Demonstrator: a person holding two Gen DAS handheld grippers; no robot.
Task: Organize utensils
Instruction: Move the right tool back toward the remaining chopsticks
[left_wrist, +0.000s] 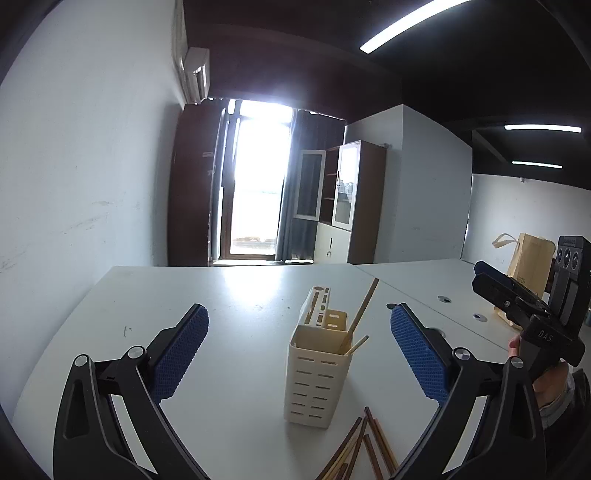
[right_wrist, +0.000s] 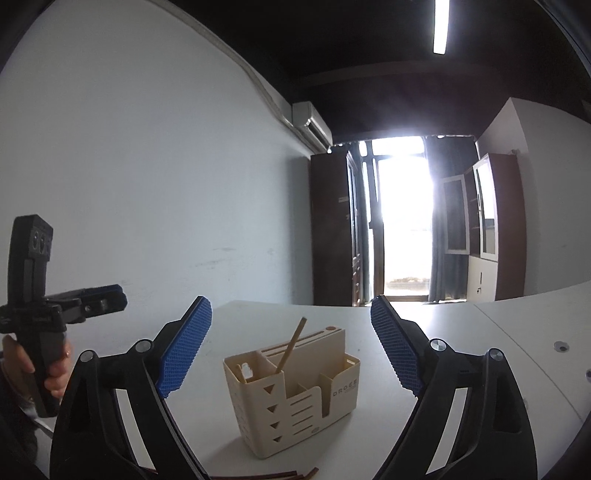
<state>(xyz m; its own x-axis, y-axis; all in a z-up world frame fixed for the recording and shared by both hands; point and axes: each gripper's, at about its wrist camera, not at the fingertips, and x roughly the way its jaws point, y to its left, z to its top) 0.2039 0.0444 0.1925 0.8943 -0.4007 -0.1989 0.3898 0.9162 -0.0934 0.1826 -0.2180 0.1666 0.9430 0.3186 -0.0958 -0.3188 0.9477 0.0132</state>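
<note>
Cream plastic utensil holder (left_wrist: 317, 373) stands upright on a white table (left_wrist: 221, 295), two chopsticks (left_wrist: 360, 314) inside. Left gripper (left_wrist: 299, 354) and right gripper (right_wrist: 291, 347) both gape wide, holding nothing. More chopsticks (left_wrist: 364, 450) lie nearby, cut off by the frame edge.

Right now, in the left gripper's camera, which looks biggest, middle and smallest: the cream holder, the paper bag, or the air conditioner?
1. Cream holder, by far the biggest, though it sits closest to the camera.
2. and 3. Paper bag and air conditioner look about alike, and the right gripper hides part of the bag, so no ranking.
</note>
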